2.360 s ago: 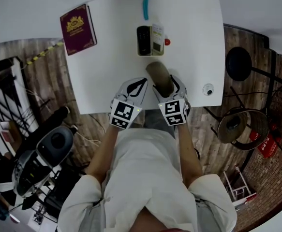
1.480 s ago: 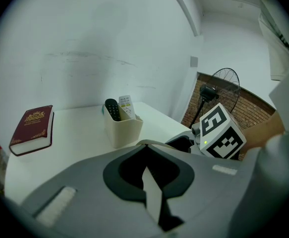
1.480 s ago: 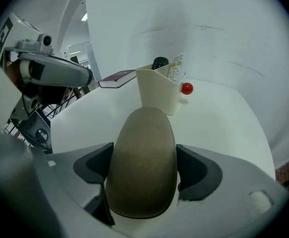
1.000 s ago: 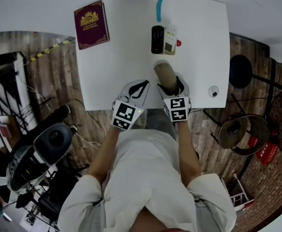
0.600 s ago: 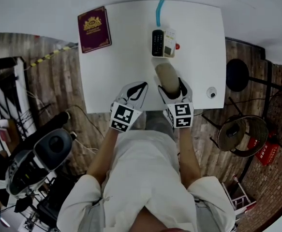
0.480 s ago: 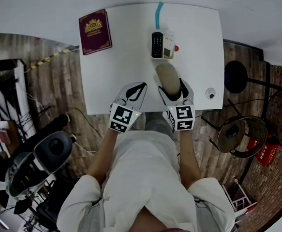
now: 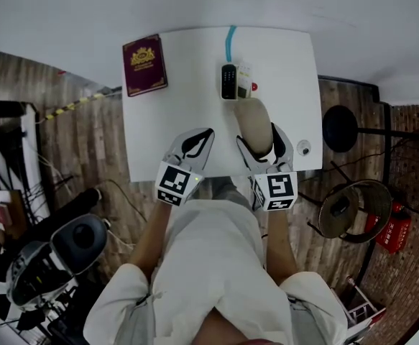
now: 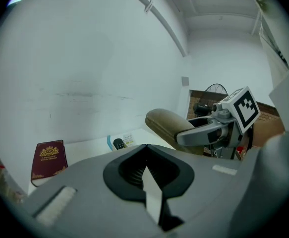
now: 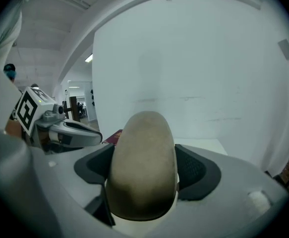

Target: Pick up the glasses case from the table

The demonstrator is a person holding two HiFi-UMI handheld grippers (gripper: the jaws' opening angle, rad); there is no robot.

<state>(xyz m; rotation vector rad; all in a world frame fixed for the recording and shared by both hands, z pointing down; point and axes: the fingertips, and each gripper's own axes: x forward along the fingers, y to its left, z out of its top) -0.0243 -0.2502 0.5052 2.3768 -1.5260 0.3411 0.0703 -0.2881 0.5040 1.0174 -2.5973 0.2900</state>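
The glasses case (image 7: 254, 124) is a khaki, rounded oblong. My right gripper (image 7: 259, 139) is shut on its near end, and the case sticks out forward over the white table (image 7: 166, 124). In the right gripper view the glasses case (image 9: 143, 167) fills the gap between both jaws and points up at the wall. In the left gripper view the glasses case (image 8: 170, 125) shows held up at the right. My left gripper (image 7: 192, 144) hovers over the table's near edge, shut with nothing in it; its jaws meet in the left gripper view (image 8: 145, 175).
A maroon passport (image 7: 145, 64) lies at the table's far left. A black remote (image 7: 228, 82) and a small white card (image 7: 243, 80) sit at the far middle, beside a blue strip (image 7: 230, 43). A small round white object (image 7: 304, 148) is near the right edge. Chairs and stands stand on the floor at right.
The right gripper has raised the glasses case off the table and drawn it slightly back. The head camera has risen, so the table looks smaller. The left gripper stays shut.
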